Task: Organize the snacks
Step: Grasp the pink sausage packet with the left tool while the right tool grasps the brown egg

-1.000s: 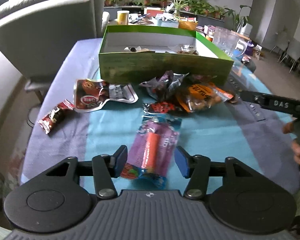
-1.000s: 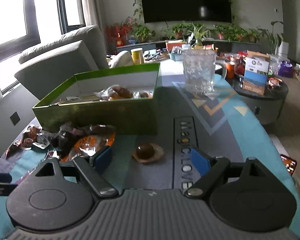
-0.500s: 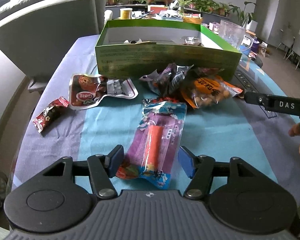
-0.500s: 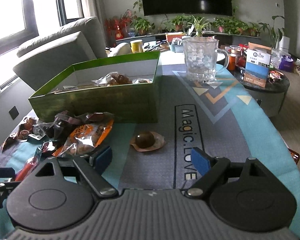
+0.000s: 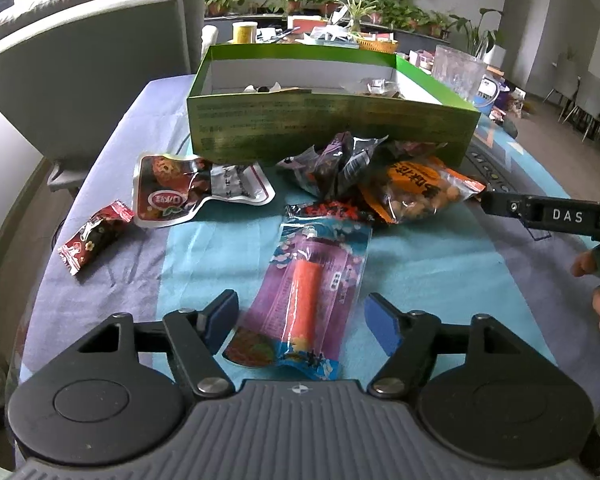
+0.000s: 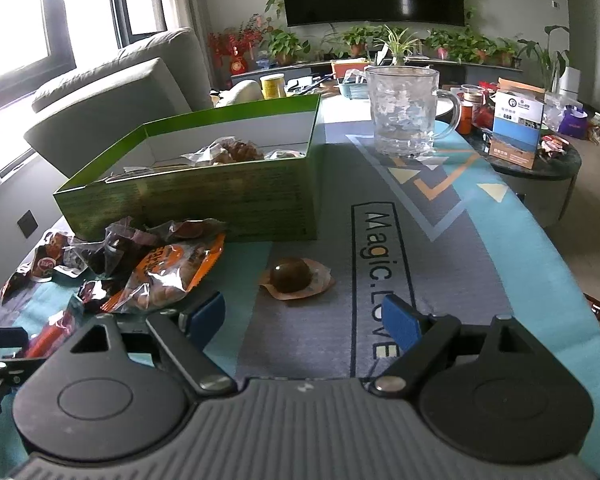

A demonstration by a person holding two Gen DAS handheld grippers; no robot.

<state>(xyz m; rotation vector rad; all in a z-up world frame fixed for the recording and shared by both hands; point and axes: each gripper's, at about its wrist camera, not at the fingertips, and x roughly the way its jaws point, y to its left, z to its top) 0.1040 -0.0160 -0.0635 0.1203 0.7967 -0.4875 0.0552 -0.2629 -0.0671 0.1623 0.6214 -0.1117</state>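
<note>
The left gripper (image 5: 300,316) hangs low over the tabletop (image 5: 420,264), which a blue and grey patterned cloth covers. Its jaws are opening, and the long purple plastic snack packet with an orange stick inside (image 5: 308,296) lies flat between them, touched by neither blue pad. At 12 o'clock from this packet stands the open green cardboard box (image 5: 332,128), with a few wrapped snacks inside. In front of the box lies a heap of snacks: an orange bag of nuts (image 5: 416,192), dark crinkled wrappers (image 5: 336,164), and at 10 o'clock a red and white pouch (image 5: 188,192) and a small red wrapper (image 5: 94,236). The right gripper (image 6: 304,322) is released and holds nothing; at 12 o'clock from it a round brown sweet on an orange wrapper (image 6: 294,278) rests on the cloth. A clear glass mug (image 6: 404,112) stands farther back.
</note>
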